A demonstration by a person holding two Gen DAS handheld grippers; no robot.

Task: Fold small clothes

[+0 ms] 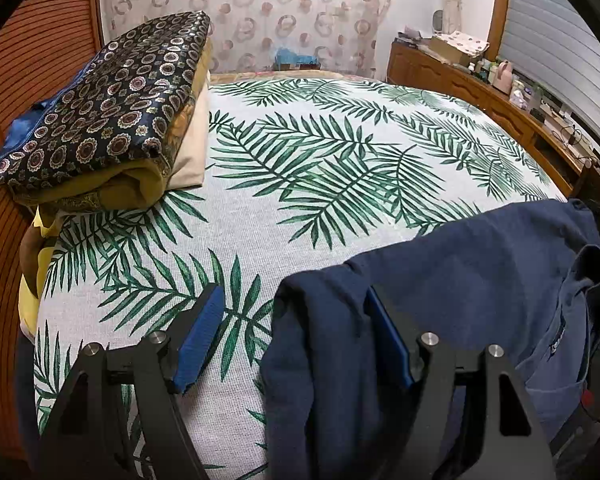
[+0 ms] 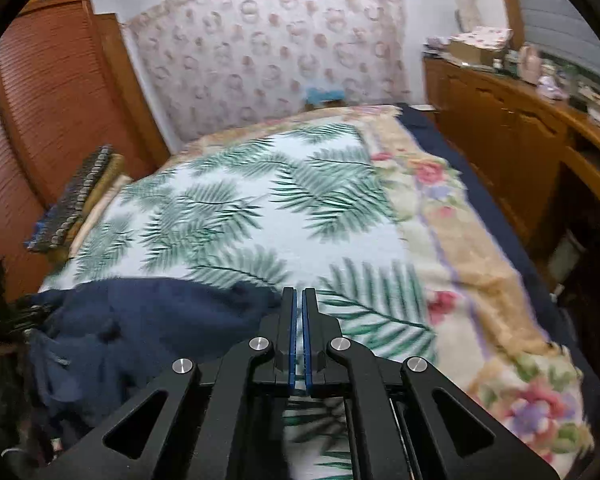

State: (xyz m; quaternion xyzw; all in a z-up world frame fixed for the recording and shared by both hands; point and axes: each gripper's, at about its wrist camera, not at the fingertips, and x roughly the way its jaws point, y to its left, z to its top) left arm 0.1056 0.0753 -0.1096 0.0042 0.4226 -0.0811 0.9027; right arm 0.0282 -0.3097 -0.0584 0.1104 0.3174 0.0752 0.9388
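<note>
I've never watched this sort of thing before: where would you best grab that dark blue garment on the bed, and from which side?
Probably by the left edge of the navy garment, where a thick fold stands up between the open fingers of the left gripper. Closing there, from the near side of the leaf-print bedspread, would catch it. The right gripper is shut on nothing, beside the cloth.

Shirt [image 1: 440, 320] is looking like matt navy knit cotton, soft, slightly fuzzy. Sheet [image 1: 300, 184] is showing a fine woven grain, matt, leaf print. Top of the stack [image 1: 100, 108] is reading as glossy satin, with duller yellow cloth under it. Left gripper [image 1: 292, 340] and right gripper [image 2: 299, 336] are showing matt black plastic arms, bright metal pins, blue rubbery pads. Blanket [image 2: 460, 248] is looking fleecy. Wardrobe [image 2: 52, 100] and cabinet [image 2: 500, 128] are showing varnished wood.
</note>
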